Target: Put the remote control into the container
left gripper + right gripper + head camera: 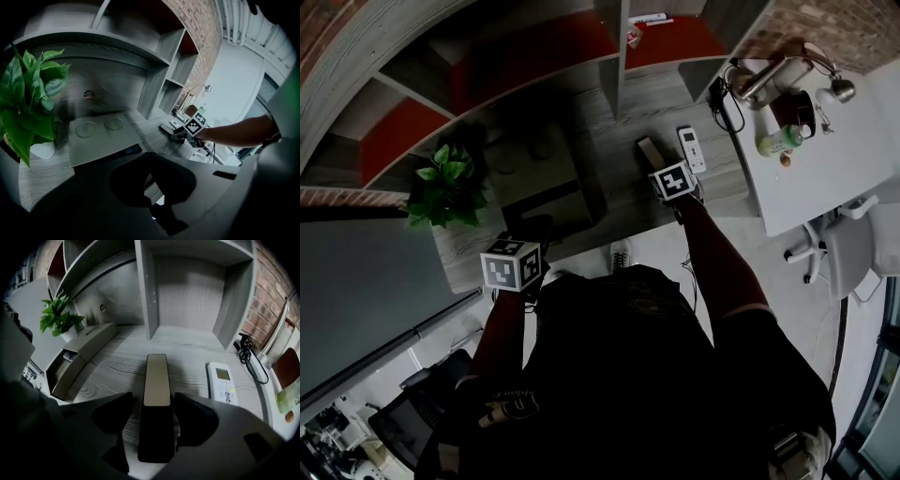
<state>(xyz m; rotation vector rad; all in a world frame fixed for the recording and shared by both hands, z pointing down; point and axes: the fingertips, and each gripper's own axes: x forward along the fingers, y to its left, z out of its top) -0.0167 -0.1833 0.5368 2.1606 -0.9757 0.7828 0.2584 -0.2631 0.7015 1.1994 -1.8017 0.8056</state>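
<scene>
The dark remote control point(156, 380) with a tan top lies lengthwise on the grey wood desk point(197, 352), in front of the shelf divider. My right gripper point(154, 404) is open and straddles its near end, one jaw on each side, with a sliver of desk showing on the left. From the head view, that gripper point(659, 167) sits right behind the remote point(649, 150). The container point(77, 357) is a long grey box to the left, its open end facing the desk front. My left gripper point(151, 187) hovers at the desk's front edge before the container point(101, 136), jaws together, holding nothing.
A white remote point(221, 382) lies just right of the dark one, with a black cable point(248, 357) beyond it. A potted plant point(445, 183) stands left of the container. Shelf cubbies point(197, 291) back the desk. A white side table point(825, 159) at right carries a bottle and lamp.
</scene>
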